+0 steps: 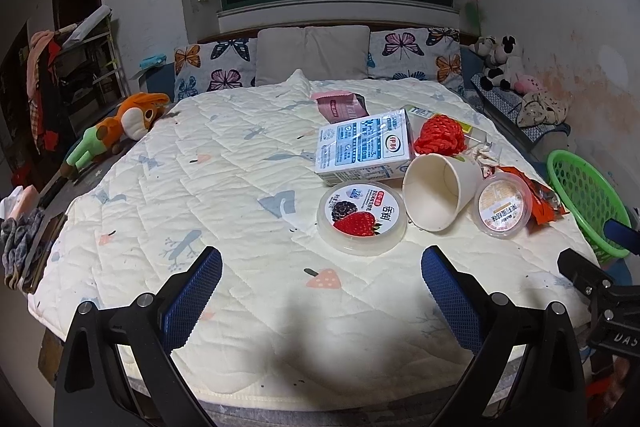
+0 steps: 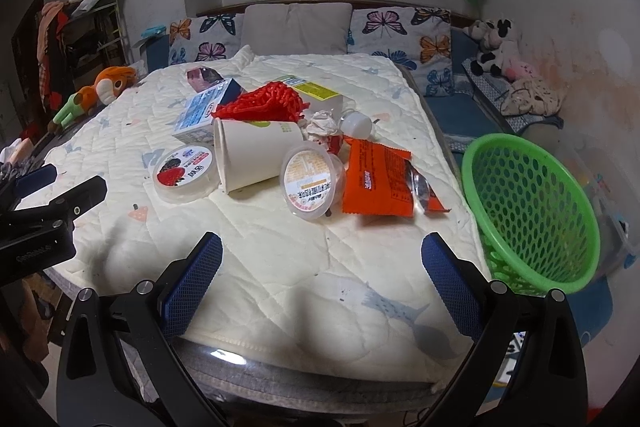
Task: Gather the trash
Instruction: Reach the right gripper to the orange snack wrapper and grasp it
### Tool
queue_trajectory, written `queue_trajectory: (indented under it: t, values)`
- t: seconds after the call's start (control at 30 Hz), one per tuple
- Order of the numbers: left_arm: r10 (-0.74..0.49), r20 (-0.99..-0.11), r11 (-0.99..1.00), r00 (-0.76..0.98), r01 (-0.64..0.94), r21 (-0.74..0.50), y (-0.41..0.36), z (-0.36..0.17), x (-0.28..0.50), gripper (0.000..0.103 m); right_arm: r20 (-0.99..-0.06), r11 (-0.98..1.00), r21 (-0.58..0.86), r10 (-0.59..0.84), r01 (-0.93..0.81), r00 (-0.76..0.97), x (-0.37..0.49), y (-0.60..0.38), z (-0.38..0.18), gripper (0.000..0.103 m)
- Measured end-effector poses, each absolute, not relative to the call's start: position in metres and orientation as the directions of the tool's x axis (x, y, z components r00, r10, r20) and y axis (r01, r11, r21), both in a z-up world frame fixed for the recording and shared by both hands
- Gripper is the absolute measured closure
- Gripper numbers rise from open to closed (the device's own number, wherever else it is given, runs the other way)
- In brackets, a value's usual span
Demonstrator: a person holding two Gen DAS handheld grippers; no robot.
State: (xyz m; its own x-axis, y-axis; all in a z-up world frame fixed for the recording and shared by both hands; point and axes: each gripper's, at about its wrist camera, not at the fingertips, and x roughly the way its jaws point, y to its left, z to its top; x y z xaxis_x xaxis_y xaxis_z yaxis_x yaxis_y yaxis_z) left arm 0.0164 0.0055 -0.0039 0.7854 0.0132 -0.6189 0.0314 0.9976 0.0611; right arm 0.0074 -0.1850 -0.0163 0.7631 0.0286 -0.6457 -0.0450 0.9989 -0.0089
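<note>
Both grippers hang wide open & empty over the quilt's near edge – right gripper (image 2: 322, 275) is closer to the jelly cup (image 2: 311, 183), lying straight ahead on the bed, w/ green basket (image 2: 532, 211) off right.

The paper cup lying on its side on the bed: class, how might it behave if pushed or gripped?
The paper cup looks empty, so probably light. On its side, it may roll in a curve. Its thin open rim would likely crush under a firm claw squeeze.
</note>
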Motion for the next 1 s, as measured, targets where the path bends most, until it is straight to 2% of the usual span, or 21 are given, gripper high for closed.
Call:
queue_trajectory:
  t: [0.33, 0.57, 0.77, 1.0]
  values:
    - [0.006, -0.627, 0.996, 0.779, 0.049, 0.069, 0.009, -0.005, 0.029, 0.006, -0.656, 0.998, 0.042, 0.059, -0.041, 0.753, 0.027, -0.212, -0.013, 0.006]
    - [-0.024, -0.635, 0.995, 0.772, 0.079, 0.06, 0.008, -0.008, 0.038, 0.006, -0.677, 0.996, 0.081, 0.081, -0.035, 0.731, 0.049, -0.237, -0.014, 0.014]
    - [-0.045, -0.639, 0.993, 0.768, 0.106, 0.057, 0.003, -0.011, 0.048, 0.006, -0.715, 0.991, 0.134, 0.118, -0.031, 0.689, 0.077, -0.256, -0.02, 0.019]
    - [-0.074, -0.653, 0.992, 0.754, 0.12, 0.027, 0.004, -0.014, 0.059, 0.006, -0.77, 0.977, 0.208, 0.188, -0.038, 0.61, 0.117, -0.264, -0.03, 0.019]
